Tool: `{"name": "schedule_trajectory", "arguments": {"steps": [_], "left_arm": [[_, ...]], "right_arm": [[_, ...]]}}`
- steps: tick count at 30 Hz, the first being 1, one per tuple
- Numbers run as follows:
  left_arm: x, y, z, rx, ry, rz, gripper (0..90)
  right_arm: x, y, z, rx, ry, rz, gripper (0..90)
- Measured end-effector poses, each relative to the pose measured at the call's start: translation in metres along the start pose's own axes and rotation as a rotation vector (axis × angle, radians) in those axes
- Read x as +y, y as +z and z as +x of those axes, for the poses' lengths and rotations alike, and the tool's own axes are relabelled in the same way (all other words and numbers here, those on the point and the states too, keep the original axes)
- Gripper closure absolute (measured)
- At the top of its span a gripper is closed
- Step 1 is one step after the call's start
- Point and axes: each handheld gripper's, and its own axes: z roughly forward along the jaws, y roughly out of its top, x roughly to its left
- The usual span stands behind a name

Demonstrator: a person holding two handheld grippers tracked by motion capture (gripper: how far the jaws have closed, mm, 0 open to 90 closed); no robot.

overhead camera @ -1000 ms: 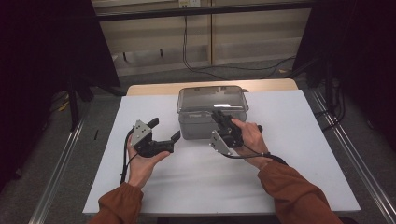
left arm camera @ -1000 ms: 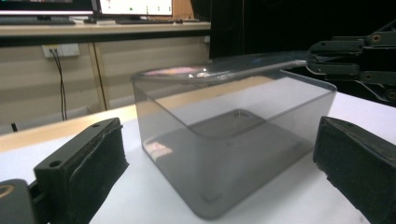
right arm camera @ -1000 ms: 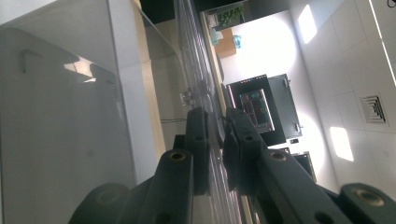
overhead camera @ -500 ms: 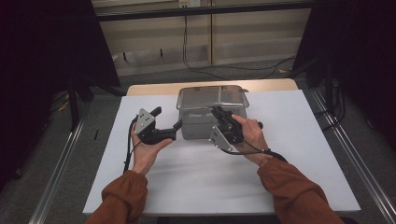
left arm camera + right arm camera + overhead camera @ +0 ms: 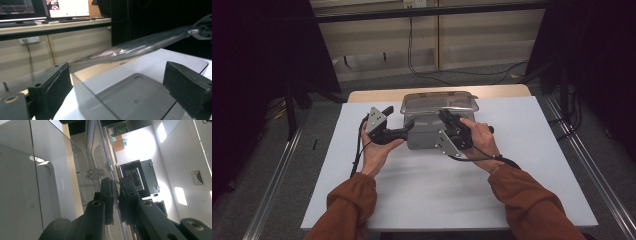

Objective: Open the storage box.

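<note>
Left gripper (image 5: 408, 129), fingers (image 5: 53, 91) wide, straddling the left wall of the clear box (image 5: 432, 134) on the bench (image 5: 427, 185); right gripper (image 5: 444, 117), fingers (image 5: 107, 195) pinched narrow on the tilted clear lid (image 5: 439, 101).

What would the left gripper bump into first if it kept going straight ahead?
Most likely the clear plastic box. The left gripper is open, its fingers either side of the box's near corner, under the raised lid.

No text or label can be read
</note>
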Motion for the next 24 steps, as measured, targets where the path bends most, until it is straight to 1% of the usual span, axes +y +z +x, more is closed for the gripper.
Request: {"name": "schedule_trajectory", "arguments": {"steps": [1, 3, 4, 5, 6, 7, 8, 10, 12, 14, 15, 16, 17, 19, 20, 22, 24], "left_arm": [[0.0, 0.002, 0.003, 0.012, 0.018, -0.001, 12.4], [0.0, 0.004, 0.003, 0.009, 0.015, 0.002, 12.7], [0.001, 0.005, 0.003, 0.008, 0.022, 0.001, 12.9], [0.001, 0.006, 0.003, 0.006, 0.035, -0.002, 14.2], [0.002, 0.008, 0.003, 0.003, 0.066, -0.012, 16.7], [0.002, 0.008, 0.003, 0.003, 0.066, -0.012, 18.8], [0.002, 0.009, 0.004, 0.01, 0.081, -0.015, 18.8], [0.003, 0.011, 0.004, 0.013, 0.098, -0.024, 26.5], [0.004, 0.013, 0.004, 0.02, 0.102, -0.034, 29.6], [0.007, 0.015, 0.003, 0.022, 0.132, -0.037, 33.7], [0.008, 0.015, 0.003, 0.024, 0.141, -0.037, 36.2], [0.008, 0.016, 0.002, 0.022, 0.149, -0.034, 38.3], [0.008, 0.017, 0.001, 0.025, 0.155, -0.035, 38.3], [0.007, 0.018, 0.0, 0.045, 0.179, -0.022, 39.7], [0.007, 0.019, 0.001, 0.049, 0.17, -0.031, 41.7], [0.006, 0.018, 0.004, 0.053, 0.164, -0.039, 50.4], [0.006, 0.018, 0.005, 0.048, 0.18, -0.04, 51.6]], "right_arm": [[0.0, 0.0, -0.002, 0.004, -0.001, 0.001, 82.3], [0.0, 0.001, -0.003, 0.009, -0.001, -0.006, 82.3], [0.0, 0.001, -0.003, 0.009, -0.002, -0.004, 82.4], [0.0, 0.001, -0.004, 0.01, -0.003, -0.004, 82.4], [-0.001, 0.001, -0.006, 0.009, 0.001, -0.003, 82.4], [-0.001, 0.001, -0.006, 0.009, 0.001, -0.003, 82.4], [-0.001, 0.001, -0.006, 0.009, 0.004, -0.005, 82.3], [-0.001, 0.002, -0.006, 0.004, 0.011, -0.006, 82.3], [0.0, 0.002, -0.006, 0.004, 0.014, -0.005, 82.2], [-0.001, 0.002, -0.006, 0.004, 0.023, -0.005, 82.1], [-0.001, 0.002, -0.007, 0.005, 0.025, -0.01, 81.9], [-0.001, 0.002, -0.007, 0.002, 0.041, -0.011, 81.6], [-0.001, 0.002, -0.007, 0.002, 0.041, -0.011, 81.6], [-0.001, 0.002, -0.007, 0.003, 0.051, -0.011, 81.4], [-0.001, 0.003, -0.007, 0.003, 0.045, -0.008, 81.3], [-0.001, 0.002, -0.004, 0.007, 0.044, -0.008, 81.2], [-0.001, 0.001, -0.003, 0.008, 0.05, -0.006, 81.3]]}}
